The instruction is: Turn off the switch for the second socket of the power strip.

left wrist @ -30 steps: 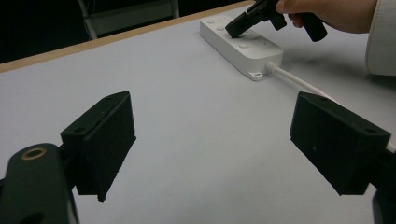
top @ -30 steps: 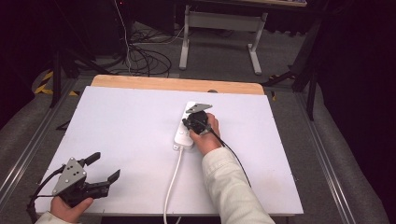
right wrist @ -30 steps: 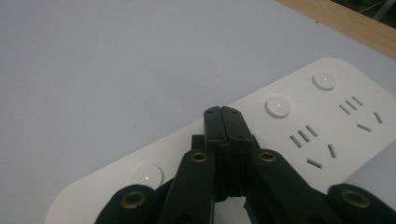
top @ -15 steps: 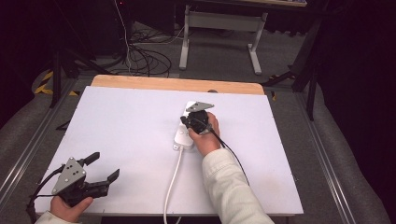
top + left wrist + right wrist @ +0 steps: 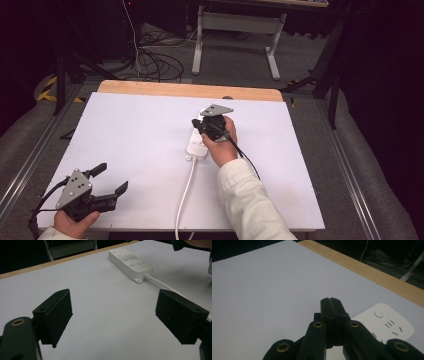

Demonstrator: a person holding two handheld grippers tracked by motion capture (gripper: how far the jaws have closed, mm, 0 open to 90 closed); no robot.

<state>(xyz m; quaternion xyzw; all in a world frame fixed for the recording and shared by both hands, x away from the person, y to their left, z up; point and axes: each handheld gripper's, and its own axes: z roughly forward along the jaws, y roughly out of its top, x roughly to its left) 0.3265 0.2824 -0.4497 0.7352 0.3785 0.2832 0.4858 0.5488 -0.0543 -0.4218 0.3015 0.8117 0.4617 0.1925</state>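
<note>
— What's the left claw (image 5: pixel 109 179) doing?
— Sitting at the near left corner of the table (image 5: pixel 125 135), spread wide with nothing between its jaws.

— And the power strip (image 5: pixel 198 144)?
— Lying flat mid-table, its white cord (image 5: pixel 184 192) running to the near edge.

— The right claw (image 5: pixel 196 125)?
— Pressed tight together, holding nothing, poised over the strip's far end.

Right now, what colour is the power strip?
White; the power strip shows best in the left gripper view.
</note>
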